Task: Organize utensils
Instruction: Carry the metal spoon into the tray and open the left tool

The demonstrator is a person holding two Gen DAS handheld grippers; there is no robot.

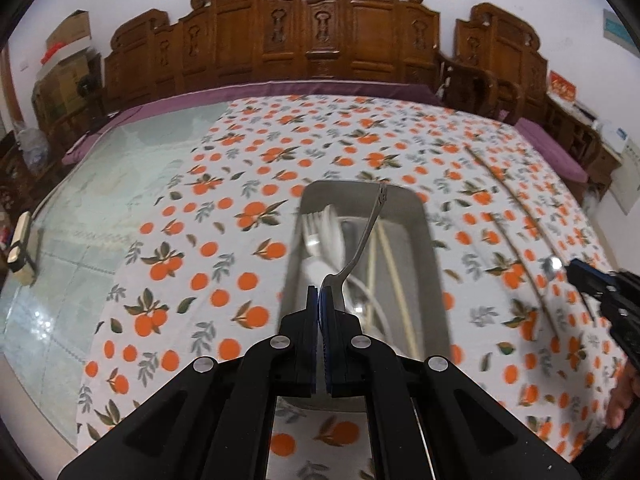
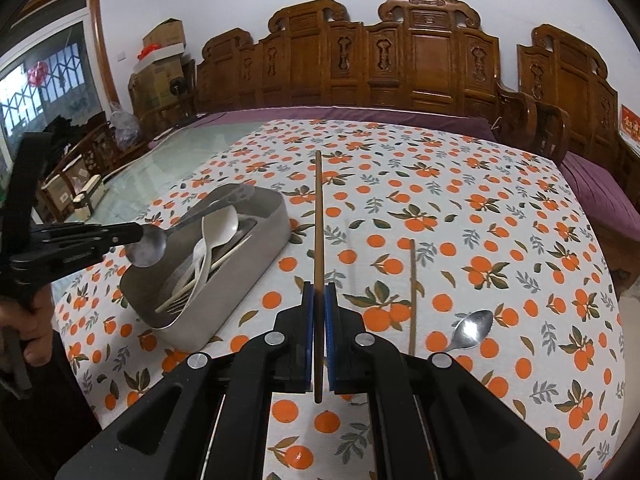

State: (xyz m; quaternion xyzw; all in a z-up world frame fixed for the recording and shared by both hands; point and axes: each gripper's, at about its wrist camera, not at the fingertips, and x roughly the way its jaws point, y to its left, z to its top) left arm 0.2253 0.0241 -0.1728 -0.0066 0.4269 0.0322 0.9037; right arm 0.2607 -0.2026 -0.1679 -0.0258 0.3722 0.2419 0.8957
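Steel spoon (image 1: 344,276) pinched in left fingers (image 1: 320,294) over tray (image 1: 424,216); right fingers (image 2: 319,292) tight on chopstick (image 2: 318,216).

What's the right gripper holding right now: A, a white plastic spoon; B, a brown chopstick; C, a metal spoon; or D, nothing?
B: the right gripper is shut on a brown chopstick, while the left gripper holds the metal spoon over the tray.

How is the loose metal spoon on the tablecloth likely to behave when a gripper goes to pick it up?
The loose metal spoon looks polished, so it may slip between flat pads. It lies low on the tablecloth, so getting under it could be awkward; it will probably stay rigid. Its curved bowl might let it rock or pivot if nudged.
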